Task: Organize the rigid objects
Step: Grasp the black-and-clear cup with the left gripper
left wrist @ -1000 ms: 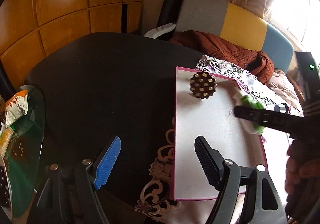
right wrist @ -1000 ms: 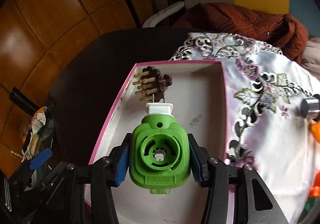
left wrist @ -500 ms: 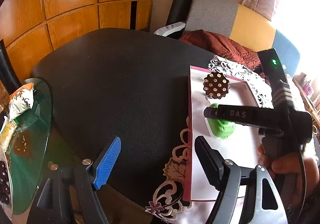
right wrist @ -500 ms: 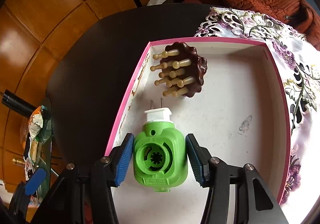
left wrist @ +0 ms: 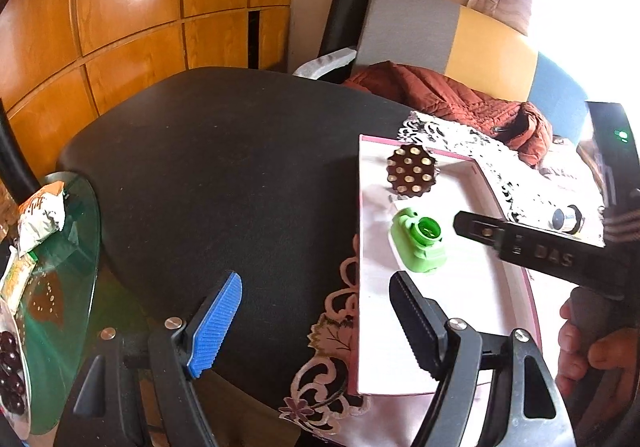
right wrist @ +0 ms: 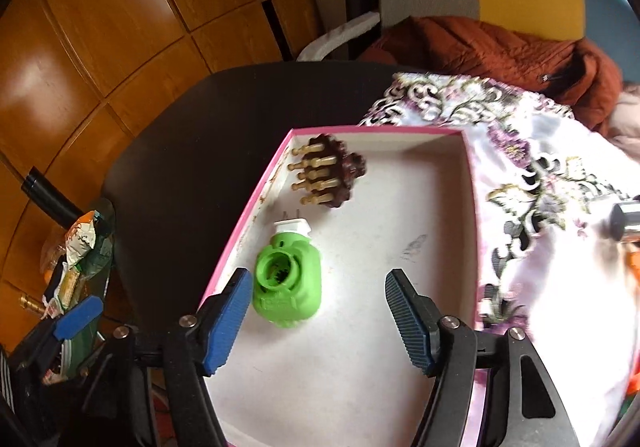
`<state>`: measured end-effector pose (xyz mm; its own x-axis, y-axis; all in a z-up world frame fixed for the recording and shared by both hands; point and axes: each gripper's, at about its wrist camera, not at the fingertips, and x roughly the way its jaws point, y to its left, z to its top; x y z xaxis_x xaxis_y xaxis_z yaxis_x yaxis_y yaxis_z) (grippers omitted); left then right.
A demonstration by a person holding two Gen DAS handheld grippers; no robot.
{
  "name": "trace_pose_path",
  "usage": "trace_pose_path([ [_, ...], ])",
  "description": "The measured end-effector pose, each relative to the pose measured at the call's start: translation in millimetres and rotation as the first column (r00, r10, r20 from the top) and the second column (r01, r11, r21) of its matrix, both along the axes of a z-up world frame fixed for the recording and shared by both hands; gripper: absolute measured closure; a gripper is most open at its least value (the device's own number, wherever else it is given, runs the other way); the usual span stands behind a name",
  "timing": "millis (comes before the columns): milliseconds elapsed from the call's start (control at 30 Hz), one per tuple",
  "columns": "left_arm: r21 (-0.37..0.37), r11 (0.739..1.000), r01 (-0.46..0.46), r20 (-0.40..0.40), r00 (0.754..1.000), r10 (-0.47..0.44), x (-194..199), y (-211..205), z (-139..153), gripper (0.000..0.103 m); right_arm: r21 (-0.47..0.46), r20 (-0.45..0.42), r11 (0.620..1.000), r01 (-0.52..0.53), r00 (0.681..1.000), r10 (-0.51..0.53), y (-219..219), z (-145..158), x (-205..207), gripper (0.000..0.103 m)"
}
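2 things in pink box [right wrist: 256,203]: 1 green plug [right wrist: 288,287], 1 brown brush [right wrist: 332,175].

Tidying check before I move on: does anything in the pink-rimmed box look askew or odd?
The brown massage brush lies tipped on its side, pegs pointing sideways. The green plug-in device lies flat behind it in the box. Nothing looks spilled or broken.

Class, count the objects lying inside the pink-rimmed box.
2: a green plug-in device near the left wall, and a brown pegged massager in the far left corner. Nothing looks hidden.
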<state>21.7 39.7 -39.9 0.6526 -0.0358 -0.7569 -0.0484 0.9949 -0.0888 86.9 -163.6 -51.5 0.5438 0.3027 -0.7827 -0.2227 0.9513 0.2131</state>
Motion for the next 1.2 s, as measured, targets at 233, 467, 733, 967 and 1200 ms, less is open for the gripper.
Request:
trace_pose_path([
  [233,0.007,0.999,0.042,-0.008,0.999,-0.042,-1,-16,0,0.025,-0.044,0.062,0.997,0.068,0.996,-0.065,-48,20,-20,0.023],
  [467,0.005,0.998,0.067,-0.006,0.998,-0.067,1,-30,2,0.027,-0.089,0.09,0.983,0.163,0.984,-0.155,-116,29,-34,0.017],
  [733,0.002,0.985,0.172,-0.003,0.985,-0.172,5,-62,12,0.032,-0.116,0.095,0.914,0.389,0.92,-0.379,-234,33,-42,0.017],
  [967,0.005,0.952,0.307,0.005,0.952,-0.307,19,-118,25,0.032,-0.049,0.094,0.749,0.661,0.75,-0.655,-342,14,-59,0.014],
  [1200,-0.019,0.886,0.464,-0.032,0.885,-0.464,42,-196,24,0.032,0.071,0.026,0.67,0.739,0.67,-0.742,-372,6,-68,0.013],
])
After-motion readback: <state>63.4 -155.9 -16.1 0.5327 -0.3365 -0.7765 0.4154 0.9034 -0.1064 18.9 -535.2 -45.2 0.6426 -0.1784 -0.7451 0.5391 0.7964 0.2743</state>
